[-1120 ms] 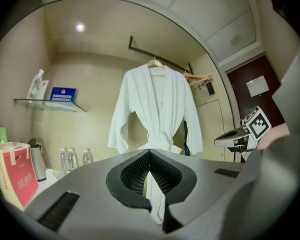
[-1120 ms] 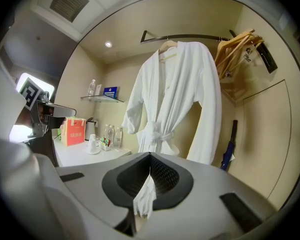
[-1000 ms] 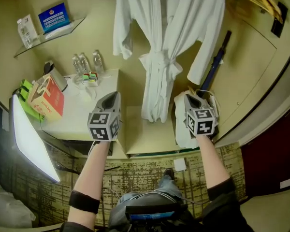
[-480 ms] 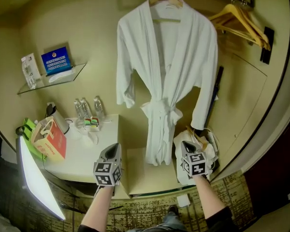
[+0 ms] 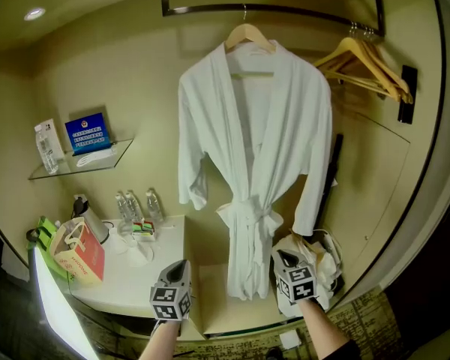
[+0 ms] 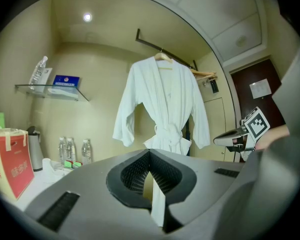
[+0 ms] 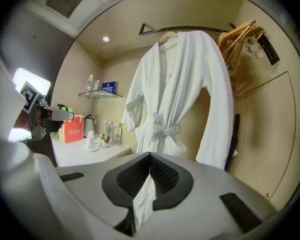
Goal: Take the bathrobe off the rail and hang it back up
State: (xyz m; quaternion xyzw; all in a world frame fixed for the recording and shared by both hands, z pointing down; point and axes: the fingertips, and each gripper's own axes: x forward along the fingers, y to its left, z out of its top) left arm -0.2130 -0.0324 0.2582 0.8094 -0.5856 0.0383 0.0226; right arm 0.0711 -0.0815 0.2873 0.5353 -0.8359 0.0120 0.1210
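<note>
A white bathrobe [image 5: 255,148] hangs on a wooden hanger [image 5: 247,34] from the dark rail [image 5: 285,10], its belt tied at the waist. Both grippers are held low in front of it, short of the cloth. My left gripper [image 5: 181,262] is below the robe's left sleeve, my right gripper [image 5: 279,253] below the right sleeve. Each has its jaws shut with nothing held. The left gripper view has the bathrobe [image 6: 160,104] straight ahead beyond my left gripper [image 6: 150,151]. In the right gripper view the bathrobe [image 7: 175,94] hangs ahead of my right gripper [image 7: 150,155].
Empty wooden hangers [image 5: 364,62] hang at the rail's right end. A white counter [image 5: 135,265] on the left carries water bottles [image 5: 135,205], a kettle [image 5: 86,216] and a red paper bag [image 5: 79,250]. Above is a glass shelf [image 5: 79,163]. A dark umbrella [image 5: 330,178] and white bag [image 5: 319,265] stand right.
The head view has tilted upward, so the rail and hanger have come into sight. Both grippers now sit lower and smaller in the picture, still shut.
</note>
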